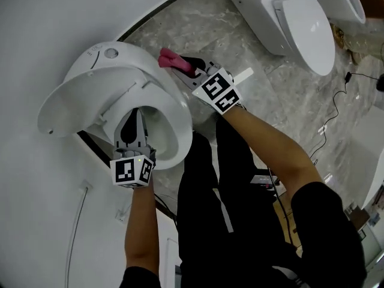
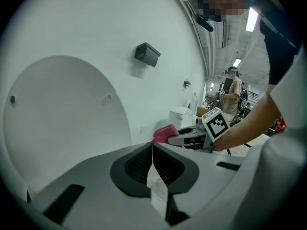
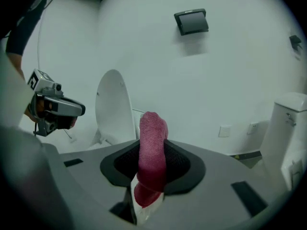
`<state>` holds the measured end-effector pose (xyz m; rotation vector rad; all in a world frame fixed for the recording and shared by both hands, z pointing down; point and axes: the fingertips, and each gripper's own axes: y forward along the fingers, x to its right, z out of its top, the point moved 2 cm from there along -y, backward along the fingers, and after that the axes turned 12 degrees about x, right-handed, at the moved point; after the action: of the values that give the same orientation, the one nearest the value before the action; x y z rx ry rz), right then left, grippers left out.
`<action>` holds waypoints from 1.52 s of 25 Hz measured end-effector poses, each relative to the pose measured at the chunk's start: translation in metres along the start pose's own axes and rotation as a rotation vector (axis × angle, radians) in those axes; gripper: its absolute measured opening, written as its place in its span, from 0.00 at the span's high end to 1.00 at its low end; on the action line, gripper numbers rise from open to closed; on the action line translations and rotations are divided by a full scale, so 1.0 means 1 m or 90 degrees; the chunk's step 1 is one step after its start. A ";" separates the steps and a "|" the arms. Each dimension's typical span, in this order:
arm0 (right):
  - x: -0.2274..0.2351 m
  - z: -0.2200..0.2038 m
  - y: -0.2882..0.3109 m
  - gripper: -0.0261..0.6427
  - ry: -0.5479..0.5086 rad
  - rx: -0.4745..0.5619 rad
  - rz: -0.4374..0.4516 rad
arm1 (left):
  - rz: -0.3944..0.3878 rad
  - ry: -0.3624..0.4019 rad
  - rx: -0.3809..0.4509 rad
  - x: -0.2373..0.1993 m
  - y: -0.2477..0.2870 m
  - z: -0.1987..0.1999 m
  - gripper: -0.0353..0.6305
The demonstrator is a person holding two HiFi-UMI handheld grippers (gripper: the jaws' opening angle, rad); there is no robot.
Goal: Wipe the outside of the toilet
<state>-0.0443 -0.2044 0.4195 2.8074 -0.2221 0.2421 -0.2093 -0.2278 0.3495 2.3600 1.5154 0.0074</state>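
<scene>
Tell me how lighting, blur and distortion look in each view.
Head view: even light, toilet sharp. Left gripper view: heavy fisheye, dark corners, ceiling light glaring. Right gripper view: same fisheye, cloth sharp, no glare.

We see a grey marbled tile floor (image 1: 240, 35) across the upper middle. On it stand a white ceramic toilet (image 1: 114, 95) at left and a second white toilet (image 1: 300, 29) at upper right. A thin black cable (image 1: 348, 75) lies at right.

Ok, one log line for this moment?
left gripper shut, empty, over bowl | right gripper shut on pink cloth beside toilet | lid up
</scene>
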 end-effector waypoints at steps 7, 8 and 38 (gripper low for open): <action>0.008 -0.041 0.096 0.76 -0.094 -0.037 0.108 | 0.062 -0.023 -0.003 -0.016 0.023 -0.036 0.92; 0.005 -0.047 0.106 0.76 -0.128 -0.047 0.127 | 0.065 -0.026 -0.006 -0.015 0.024 -0.042 0.92; -0.047 -0.191 0.070 0.77 -0.280 -0.212 0.355 | 0.033 -0.059 -0.063 0.006 0.051 -0.111 0.92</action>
<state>-0.1292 -0.2024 0.6105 2.3737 -1.0419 -0.2759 -0.1823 -0.2114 0.4671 2.2886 1.3783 -0.0140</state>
